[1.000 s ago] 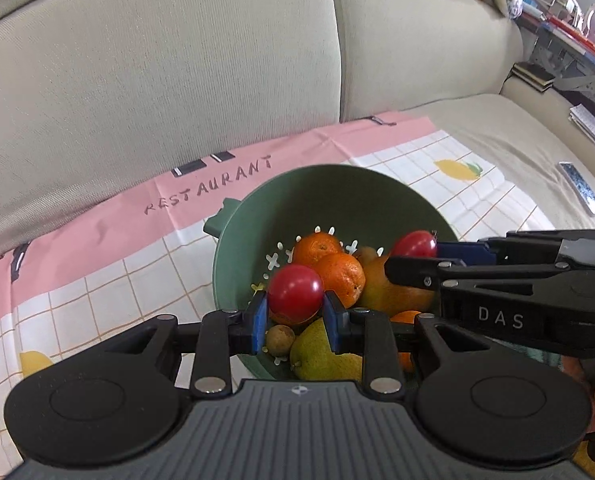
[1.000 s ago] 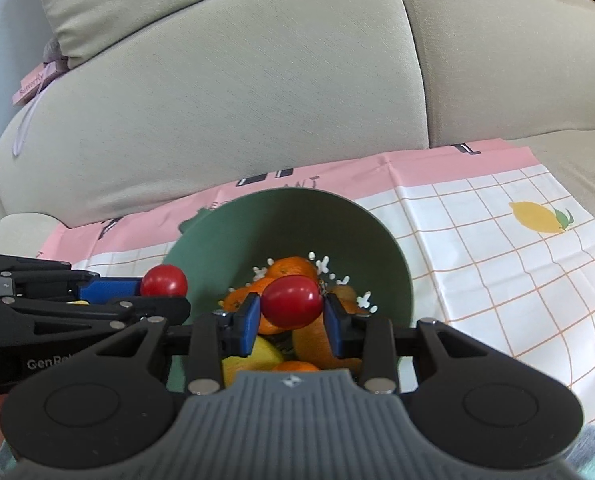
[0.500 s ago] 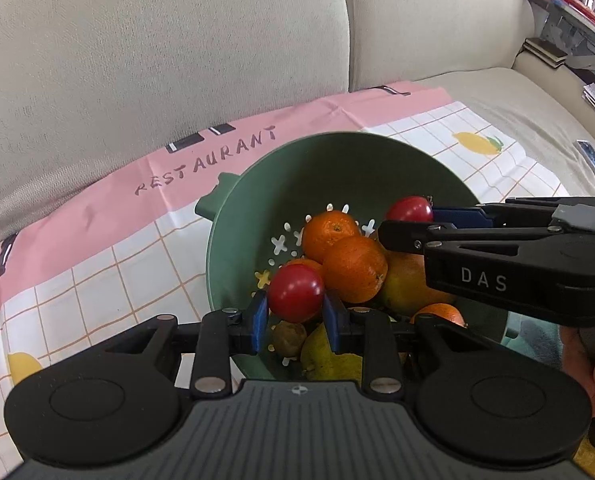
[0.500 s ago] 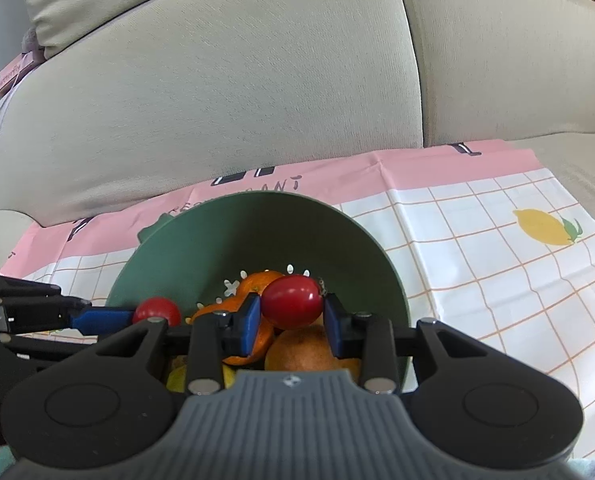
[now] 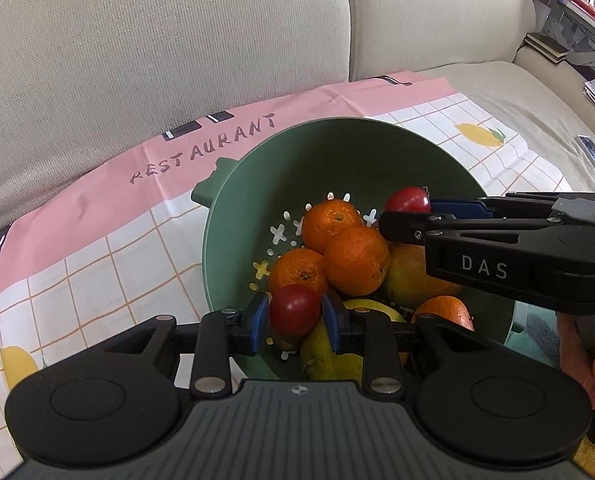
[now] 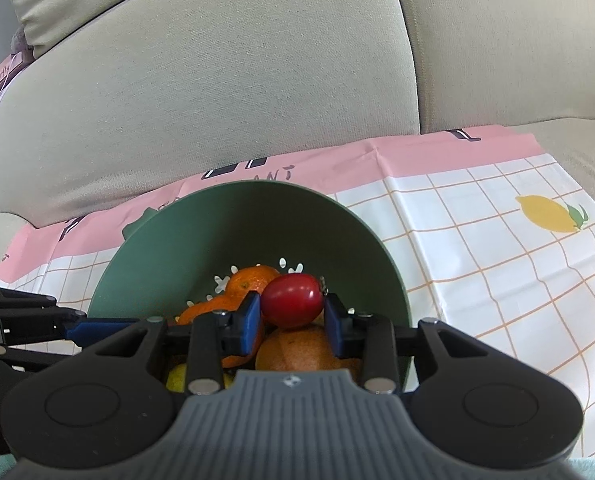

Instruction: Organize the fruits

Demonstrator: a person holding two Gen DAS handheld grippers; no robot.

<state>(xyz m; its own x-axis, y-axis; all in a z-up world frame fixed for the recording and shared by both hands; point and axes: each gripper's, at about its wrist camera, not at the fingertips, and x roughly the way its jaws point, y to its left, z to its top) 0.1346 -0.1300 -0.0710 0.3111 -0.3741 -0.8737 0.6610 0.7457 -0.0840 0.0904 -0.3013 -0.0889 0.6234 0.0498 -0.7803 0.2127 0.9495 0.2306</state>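
Oranges (image 5: 337,248) lie in the colander (image 5: 257,184) on the cloth (image 5: 97,240), before the sofa back (image 5: 177,60).

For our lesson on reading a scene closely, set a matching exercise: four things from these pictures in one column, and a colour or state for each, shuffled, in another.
Things:
1. colander
2. left gripper
3. tangerines
4. cloth border

Descriptions:
A. pink, lettered RESTAURANT
B. shut on a red tomato
C. green, with cut-out holes
D. orange, piled in the bowl

Pairs: 1-C, 2-B, 3-D, 4-A

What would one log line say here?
left hand-held gripper: shut on small red tomato | right hand-held gripper: same | both over green perforated plastic bowl
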